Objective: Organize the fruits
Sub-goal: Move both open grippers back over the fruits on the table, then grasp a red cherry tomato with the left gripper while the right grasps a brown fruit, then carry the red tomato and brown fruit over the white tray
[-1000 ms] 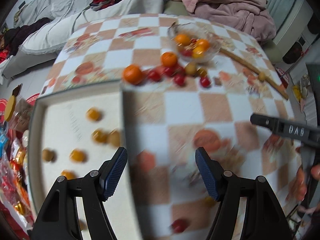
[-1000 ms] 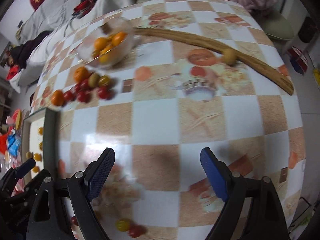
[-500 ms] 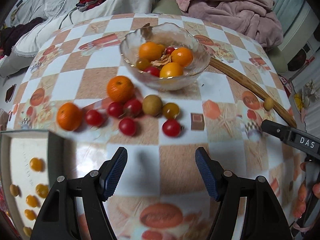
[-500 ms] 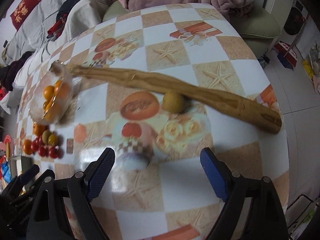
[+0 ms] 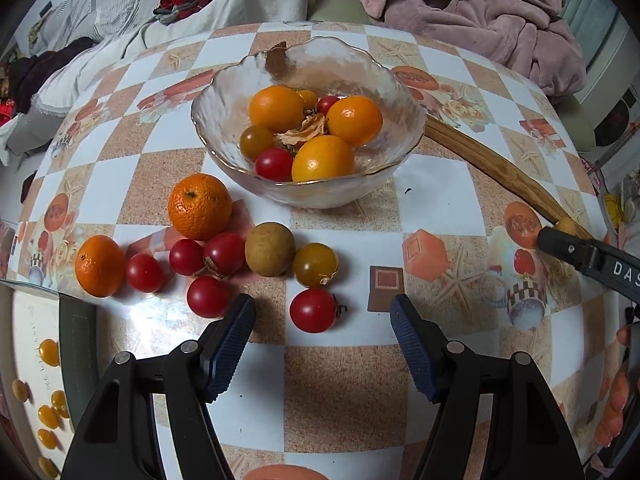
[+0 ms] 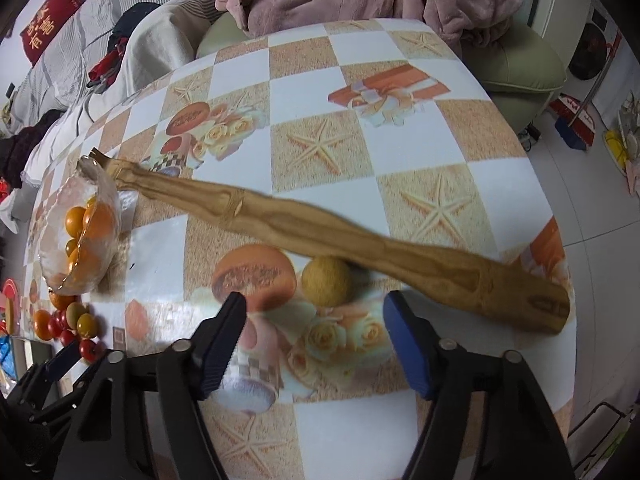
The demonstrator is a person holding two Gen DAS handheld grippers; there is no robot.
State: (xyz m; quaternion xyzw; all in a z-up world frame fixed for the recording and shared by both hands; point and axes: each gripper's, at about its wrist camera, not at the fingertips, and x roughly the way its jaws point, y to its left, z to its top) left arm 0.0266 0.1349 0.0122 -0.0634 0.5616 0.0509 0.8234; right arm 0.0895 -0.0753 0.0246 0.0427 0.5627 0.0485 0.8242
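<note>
A glass bowl holds oranges and small tomatoes. In front of it lie loose fruits: two mandarins, several red cherry tomatoes, a brown longan and an olive-yellow tomato. My left gripper is open, with one red cherry tomato just ahead between its fingertips. My right gripper is open, just short of a yellow-brown round fruit that rests against a long wooden stick. The bowl also shows in the right wrist view.
A grey-rimmed tray with small yellow fruits sits at the left table edge. The right gripper's body shows at the right of the left wrist view. A pink blanket and sofa lie beyond the table. The table's right edge drops to the floor.
Both grippers moved forward. The left swung from the tray towards the loose fruits by the bowl. The right advanced to the yellow-brown fruit by the stick. Both stayed open.
</note>
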